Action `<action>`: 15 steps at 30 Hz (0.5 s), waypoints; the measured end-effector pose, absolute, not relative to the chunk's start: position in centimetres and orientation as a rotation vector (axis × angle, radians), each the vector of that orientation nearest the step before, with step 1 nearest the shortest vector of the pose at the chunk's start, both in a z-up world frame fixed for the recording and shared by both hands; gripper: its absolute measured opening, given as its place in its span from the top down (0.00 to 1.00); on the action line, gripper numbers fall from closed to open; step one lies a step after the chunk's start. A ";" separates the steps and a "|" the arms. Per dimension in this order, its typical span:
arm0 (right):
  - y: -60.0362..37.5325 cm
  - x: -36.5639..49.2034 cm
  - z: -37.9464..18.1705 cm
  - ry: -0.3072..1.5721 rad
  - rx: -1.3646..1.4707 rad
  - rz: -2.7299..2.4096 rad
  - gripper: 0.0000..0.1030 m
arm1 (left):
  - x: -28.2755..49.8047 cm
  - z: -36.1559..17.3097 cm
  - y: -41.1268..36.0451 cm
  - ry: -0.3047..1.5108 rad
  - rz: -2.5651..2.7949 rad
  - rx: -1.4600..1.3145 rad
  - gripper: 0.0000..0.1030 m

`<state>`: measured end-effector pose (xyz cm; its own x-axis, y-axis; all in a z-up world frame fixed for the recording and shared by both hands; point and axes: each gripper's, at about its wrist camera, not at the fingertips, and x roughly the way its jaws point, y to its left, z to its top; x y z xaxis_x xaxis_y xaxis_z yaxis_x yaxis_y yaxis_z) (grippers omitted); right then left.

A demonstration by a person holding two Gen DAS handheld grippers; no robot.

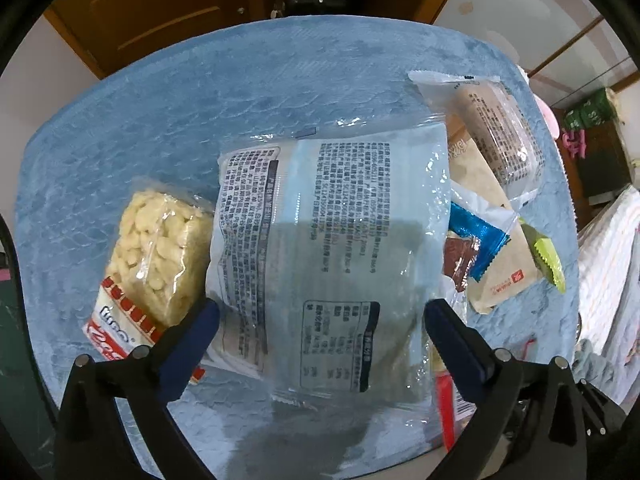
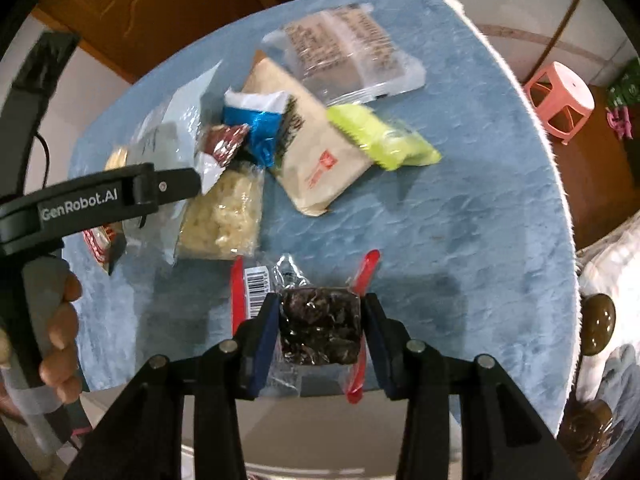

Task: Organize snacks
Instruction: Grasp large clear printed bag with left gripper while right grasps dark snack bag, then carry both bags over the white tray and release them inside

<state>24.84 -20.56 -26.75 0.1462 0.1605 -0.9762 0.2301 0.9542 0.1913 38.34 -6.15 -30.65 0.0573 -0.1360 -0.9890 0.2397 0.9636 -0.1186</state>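
In the left wrist view my left gripper [image 1: 322,324] stands wide open, pointing down over a large pale blue printed packet [image 1: 320,248]. Its blue pads sit beside the packet's two long edges without squeezing it. A clear pack of pale puffed pieces [image 1: 156,248] lies against the packet's left side. In the right wrist view my right gripper [image 2: 320,308] is shut on a clear packet with red edges and a dark brown block inside [image 2: 320,324], near the front edge of the blue cloth [image 2: 460,200].
To the right of the big packet lies a pile of a tan paper packet [image 2: 316,160], a blue wrapper [image 2: 256,128], a maroon wrapper [image 2: 224,144], a green packet [image 2: 384,140] and a clear cake packet [image 2: 348,52]. A hand [image 2: 60,320] grips the left tool. A pink stool [image 2: 560,96] stands beyond the table.
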 end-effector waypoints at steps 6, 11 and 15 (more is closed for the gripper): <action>-22.8 23.6 -24.9 1.364 0.378 -0.060 0.59 | 38.0 -30.1 -5.3 1.423 -0.321 0.087 0.28; -23.4 23.3 -22.8 1.305 0.377 -0.055 0.59 | 36.6 -27.9 -6.0 1.347 -0.338 0.156 0.56; -24.1 22.6 -21.2 1.276 0.391 -0.039 0.59 | 35.5 -25.8 -6.0 1.327 -0.346 0.122 0.62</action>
